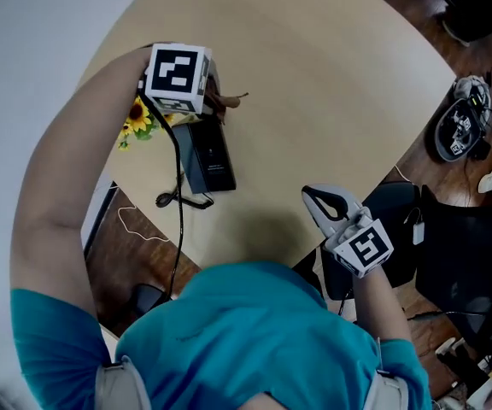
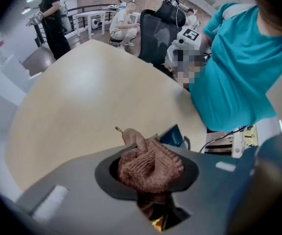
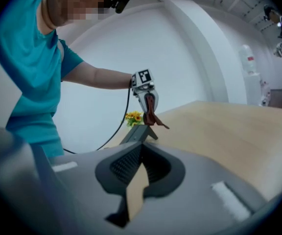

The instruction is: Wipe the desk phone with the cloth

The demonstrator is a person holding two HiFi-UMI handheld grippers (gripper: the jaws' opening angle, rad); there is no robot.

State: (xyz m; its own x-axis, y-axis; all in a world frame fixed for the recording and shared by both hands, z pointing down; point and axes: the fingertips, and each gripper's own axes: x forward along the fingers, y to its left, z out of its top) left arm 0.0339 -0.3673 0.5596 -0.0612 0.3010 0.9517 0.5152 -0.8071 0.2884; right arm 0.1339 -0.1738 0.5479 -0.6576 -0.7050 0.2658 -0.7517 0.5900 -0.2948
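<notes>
Clamping a bunched brown knitted cloth (image 2: 151, 166), your left gripper (image 1: 213, 99) hangs over the far end of the dark desk phone (image 1: 209, 156). Its jaws are pressed onto the fabric from both sides, and a loose tail of cloth trails out beyond the tips. In the right gripper view that tail hangs just above the phone's raised end (whether the two touch cannot be told). The phone lies on the round beige table (image 1: 314, 101) near the edge on your left, with a small bunch of yellow sunflowers (image 1: 138, 123) just beside it, on the side towards the edge. A black cable (image 1: 178, 169) runs from the left gripper, along the phone's side and down over the table's edge.

Your right gripper (image 1: 313, 199) is held low at the near edge of the table, well apart from the phone. Its jaws are drawn together at the tips, and only a thin wedge of tabletop shows between them further back; they carry nothing. Your teal shirt (image 1: 254, 331) fills the lower part of the head view.
</notes>
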